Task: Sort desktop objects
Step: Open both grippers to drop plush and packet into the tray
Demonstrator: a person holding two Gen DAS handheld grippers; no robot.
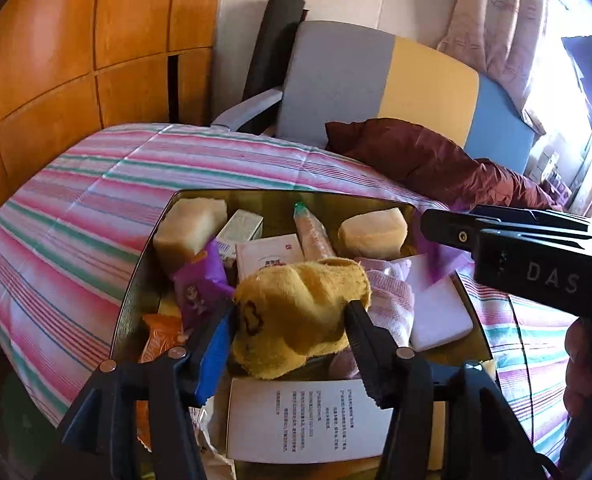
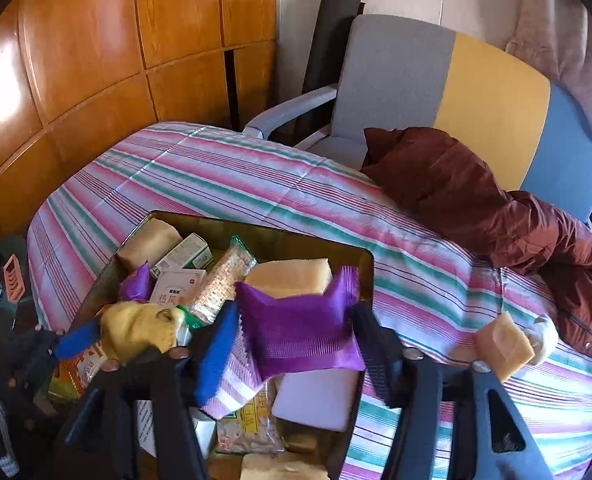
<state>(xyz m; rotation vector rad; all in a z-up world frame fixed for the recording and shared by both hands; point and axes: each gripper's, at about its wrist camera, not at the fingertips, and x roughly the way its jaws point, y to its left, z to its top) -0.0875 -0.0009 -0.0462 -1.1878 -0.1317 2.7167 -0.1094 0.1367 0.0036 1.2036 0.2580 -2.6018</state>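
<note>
Left wrist view: the left gripper (image 1: 288,316) stands half spread, its fingers flanking a yellow plush toy (image 1: 296,312) above a gold tray (image 1: 136,284) crowded with boxes and snacks; whether the pads press it is unclear. The right gripper (image 1: 447,230) enters at 3 o'clock.

Right wrist view: the right gripper (image 2: 296,324), part spread, brackets a purple packet (image 2: 299,332) over the tray's 5 o'clock corner; grip uncertain.
</note>
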